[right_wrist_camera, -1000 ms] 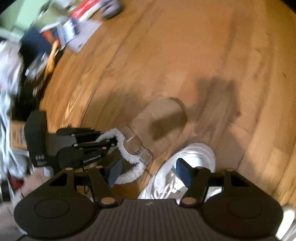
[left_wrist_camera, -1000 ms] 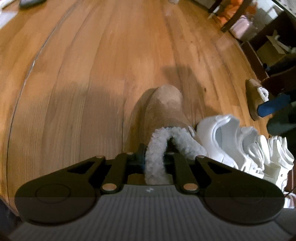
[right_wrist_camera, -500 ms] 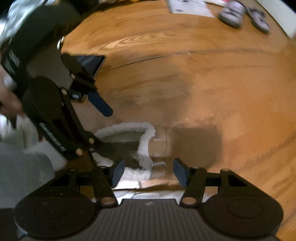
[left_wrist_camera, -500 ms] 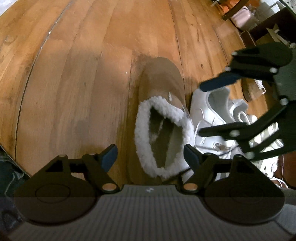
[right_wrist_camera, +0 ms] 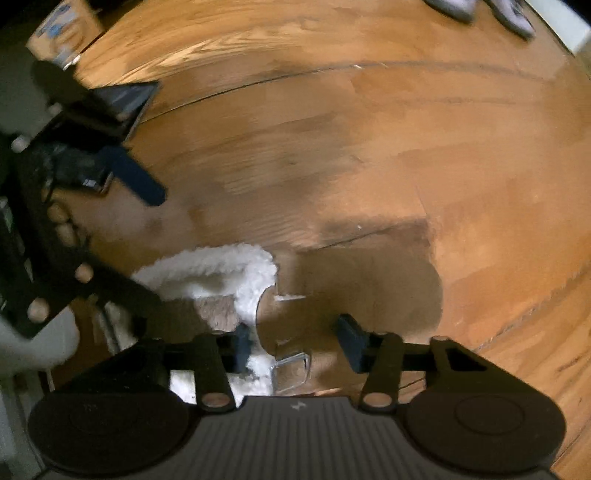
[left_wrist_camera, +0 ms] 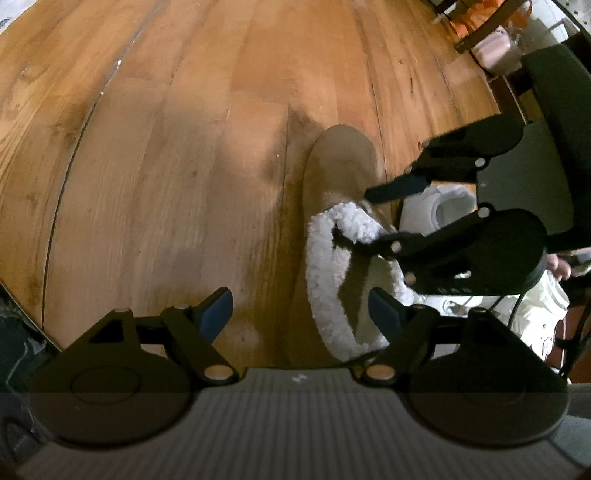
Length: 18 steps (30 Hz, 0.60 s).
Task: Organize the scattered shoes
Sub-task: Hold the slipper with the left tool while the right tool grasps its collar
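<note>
A tan slipper (left_wrist_camera: 340,166) with a white fleece lining stands on the wood floor beside white sneakers (left_wrist_camera: 436,206). My left gripper (left_wrist_camera: 299,314) hangs open above the floor, holding nothing, and the slipper's heel lies under its right finger. My right gripper (left_wrist_camera: 354,214) points down onto the slipper, with one finger inside the opening and one outside over the tan upper. In the right wrist view the right gripper (right_wrist_camera: 293,341) is closing. The slipper's fleece rim and tan upper (right_wrist_camera: 369,288) lie between its pads, which still stand apart.
More white sneakers (left_wrist_camera: 535,314) lie at the right. Furniture legs (left_wrist_camera: 480,29) stand at the far right. Grey shoes (right_wrist_camera: 450,5) lie far off, a cardboard box (right_wrist_camera: 62,29) and a dark flat device (right_wrist_camera: 125,99) at the left. A dark mat edge (left_wrist_camera: 14,332) is at the left.
My left gripper let go of the slipper's fleece rim, opened wide and drew back a little. My right gripper swung over, came down onto the slipper, and its jaws narrowed.
</note>
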Tool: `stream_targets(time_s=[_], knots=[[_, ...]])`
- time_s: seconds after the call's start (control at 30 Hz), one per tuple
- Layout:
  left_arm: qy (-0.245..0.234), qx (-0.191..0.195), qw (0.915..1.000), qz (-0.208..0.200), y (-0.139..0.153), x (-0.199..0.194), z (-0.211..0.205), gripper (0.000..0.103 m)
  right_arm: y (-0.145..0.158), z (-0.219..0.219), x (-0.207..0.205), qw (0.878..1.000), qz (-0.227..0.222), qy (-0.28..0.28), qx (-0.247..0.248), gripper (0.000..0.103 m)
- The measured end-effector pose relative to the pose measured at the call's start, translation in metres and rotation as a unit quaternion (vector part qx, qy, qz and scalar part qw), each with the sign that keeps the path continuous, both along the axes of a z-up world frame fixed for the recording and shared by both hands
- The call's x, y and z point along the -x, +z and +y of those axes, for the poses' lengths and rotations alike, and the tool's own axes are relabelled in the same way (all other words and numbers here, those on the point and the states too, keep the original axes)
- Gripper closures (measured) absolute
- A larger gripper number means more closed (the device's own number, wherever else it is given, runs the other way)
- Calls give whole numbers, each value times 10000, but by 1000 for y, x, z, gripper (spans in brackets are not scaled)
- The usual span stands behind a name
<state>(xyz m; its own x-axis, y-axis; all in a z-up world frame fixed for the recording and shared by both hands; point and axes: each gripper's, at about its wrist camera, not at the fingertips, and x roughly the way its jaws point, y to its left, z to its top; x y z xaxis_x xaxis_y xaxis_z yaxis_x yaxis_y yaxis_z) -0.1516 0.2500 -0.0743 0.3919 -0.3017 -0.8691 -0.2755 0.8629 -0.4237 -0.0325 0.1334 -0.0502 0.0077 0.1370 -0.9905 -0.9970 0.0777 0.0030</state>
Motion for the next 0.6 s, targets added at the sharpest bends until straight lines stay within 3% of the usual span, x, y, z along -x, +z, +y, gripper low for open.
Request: stream_targets(time_s=[0.2, 0.27, 0.4, 0.5, 0.6], knots=[[-282, -220, 9982, -480, 33, -10, -4, 19, 8, 2, -21, 9905, 262, -1293, -382, 85], [-201, -285, 9977, -573, 37, -15, -4, 19, 9, -2, -38, 9790, 572, -1911, -419, 85], [-158, -528, 9960, -702, 44, -23, -6, 19, 5, -11, -65, 9472, 1129, -2964, -465, 85], [-153, -659, 9943, -827, 51, -27, -4, 18, -1, -20, -84, 9104, 1656, -3759, -487, 85], [-14, -779, 9922, -975, 59, -31, 0, 16, -9, -29, -99, 8641, 2199, -4506, -434, 85]])
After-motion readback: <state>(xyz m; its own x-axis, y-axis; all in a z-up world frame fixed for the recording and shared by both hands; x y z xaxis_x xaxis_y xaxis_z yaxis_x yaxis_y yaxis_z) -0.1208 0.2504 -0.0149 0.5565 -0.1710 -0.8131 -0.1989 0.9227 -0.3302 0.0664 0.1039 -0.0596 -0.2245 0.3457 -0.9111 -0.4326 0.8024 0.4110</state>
